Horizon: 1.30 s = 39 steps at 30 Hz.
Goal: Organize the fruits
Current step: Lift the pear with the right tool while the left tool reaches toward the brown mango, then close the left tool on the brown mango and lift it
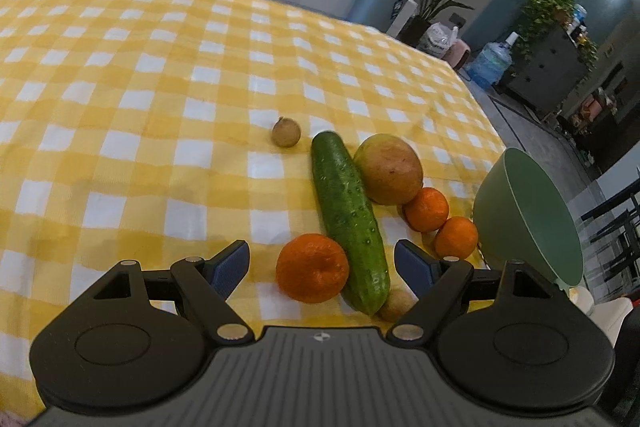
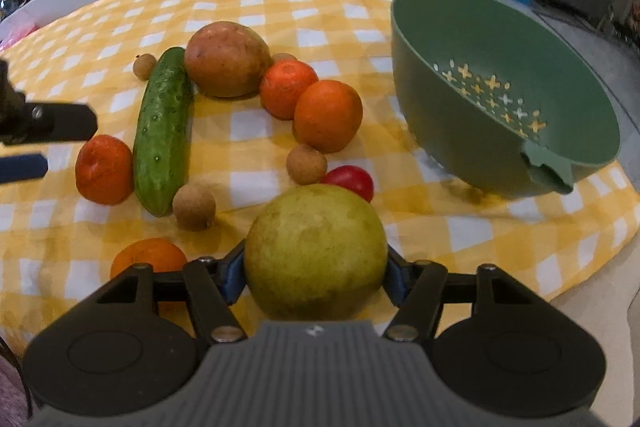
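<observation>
My right gripper [image 2: 316, 267] clamps the big green fruit [image 2: 316, 251], both fingers pressed on its sides, near the green colander [image 2: 472, 131], which looks empty. My left gripper [image 1: 322, 263] is wide open, holding nothing, just before an orange [image 1: 312, 267] and the cucumber [image 1: 348, 215]. Nearly everything is left on the tablecloth [image 1: 140, 87]: I judge the sorting barely begun

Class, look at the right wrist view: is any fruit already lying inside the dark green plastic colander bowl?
No: the dark green plastic colander bowl shows only its star-shaped holes, with nothing lying inside.
</observation>
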### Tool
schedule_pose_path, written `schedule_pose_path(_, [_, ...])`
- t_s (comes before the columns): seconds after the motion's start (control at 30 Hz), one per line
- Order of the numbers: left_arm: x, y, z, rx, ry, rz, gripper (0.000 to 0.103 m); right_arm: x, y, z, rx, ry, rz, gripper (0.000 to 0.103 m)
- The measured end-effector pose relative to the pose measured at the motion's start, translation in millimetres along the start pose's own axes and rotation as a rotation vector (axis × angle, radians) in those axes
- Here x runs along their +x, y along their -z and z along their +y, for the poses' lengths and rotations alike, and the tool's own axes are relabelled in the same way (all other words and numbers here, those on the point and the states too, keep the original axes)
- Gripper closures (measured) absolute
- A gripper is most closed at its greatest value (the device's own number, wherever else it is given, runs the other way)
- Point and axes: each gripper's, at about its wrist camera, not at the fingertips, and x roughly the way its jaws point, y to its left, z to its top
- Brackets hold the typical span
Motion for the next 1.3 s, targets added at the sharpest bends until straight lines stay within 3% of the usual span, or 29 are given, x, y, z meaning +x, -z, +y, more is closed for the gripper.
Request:
schedule_pose_path(0.23, [6,-5,-15,0.126,0.034,-0.048,0.007,0,2,-5,-0.012,-0.032,-0.013,0.041])
schedule_pose_path(0.53, [28,-6,-56,0.421,0.049,-0.098,0.007,-3,7,-11,-0.004,-0.072,-0.033,0.041])
schedule_pose_path(0.73, [48,-24,-77,0.498,0.037,-0.115,0.007,-4,10,-14,-0.024,-0.092,-0.045,0.041])
schedule_pose_path(0.83, [65,-35,-77,0.471,0.028,-0.089,0.007,-5,12,-14,-0.03,-0.099,-0.05,0.04])
schedule_pose_path(0.97, [82,-45,-71,0.405,0.069,-0.03,0.007,-5,12,-16,-0.034,-0.108,-0.054,0.04])
schedule_pose_path(1.17, [104,-51,-78,0.453,0.076,0.053,0.007,-6,13,-16,-0.048,-0.116,-0.058,0.04])
schedule_pose_path(1.27, [113,-53,-77,0.438,0.06,0.078,0.011,-6,13,-16,-0.049,-0.116,-0.059,0.04])
schedule_pose_path(1.3, [112,-54,-77,0.431,0.056,0.081,0.019,-6,14,-16,-0.05,-0.115,-0.059,0.04])
